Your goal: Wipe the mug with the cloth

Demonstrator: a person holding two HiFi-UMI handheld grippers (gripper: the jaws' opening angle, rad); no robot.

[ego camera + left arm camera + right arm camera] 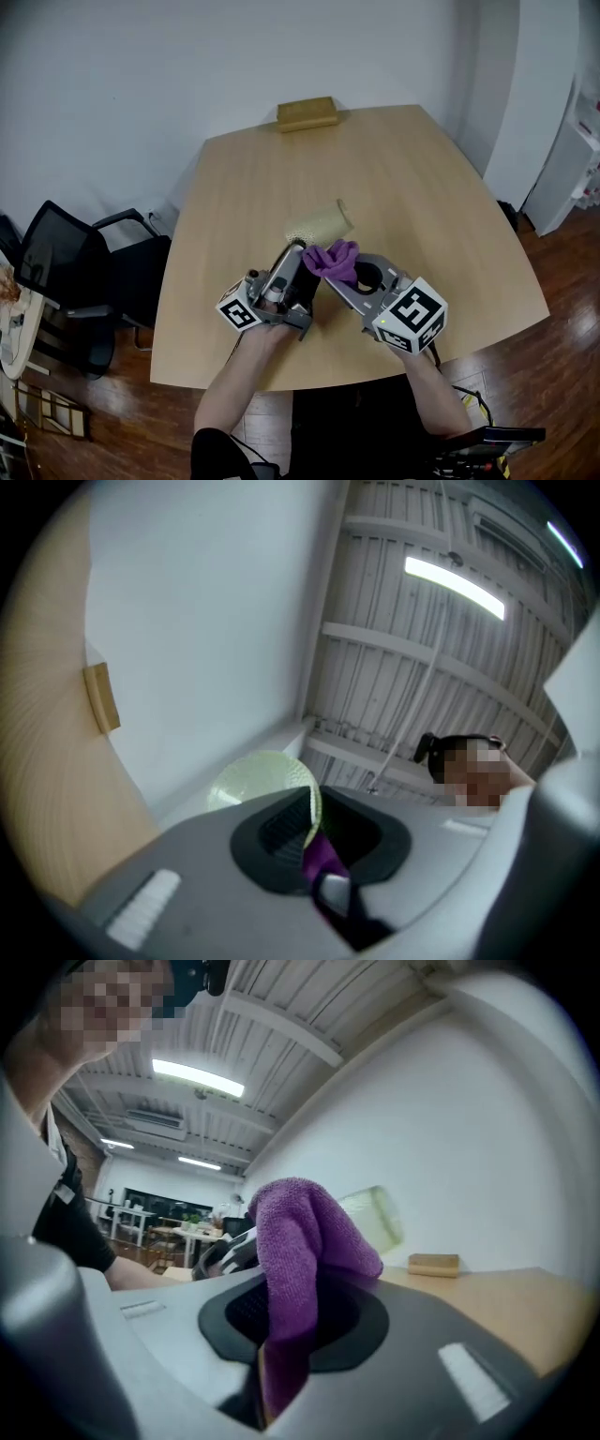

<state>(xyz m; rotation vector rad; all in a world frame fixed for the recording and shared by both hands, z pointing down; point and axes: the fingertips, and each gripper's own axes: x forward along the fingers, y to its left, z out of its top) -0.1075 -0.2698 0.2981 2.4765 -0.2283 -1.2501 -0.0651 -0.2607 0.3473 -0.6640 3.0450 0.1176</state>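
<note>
While nose-up, left tongs (297,250) on mug (320,225), right tongs (281,1330) on cloth (302,1227)

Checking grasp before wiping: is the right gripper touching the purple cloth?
Touching. The right gripper view shows the purple cloth pinched between the fingers of the right gripper, bunching up above them.

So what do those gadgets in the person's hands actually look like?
The left gripper and right gripper are grey plastic with black trim. Each carries a white cube printed with black square markers. The forearms are bare.
</note>
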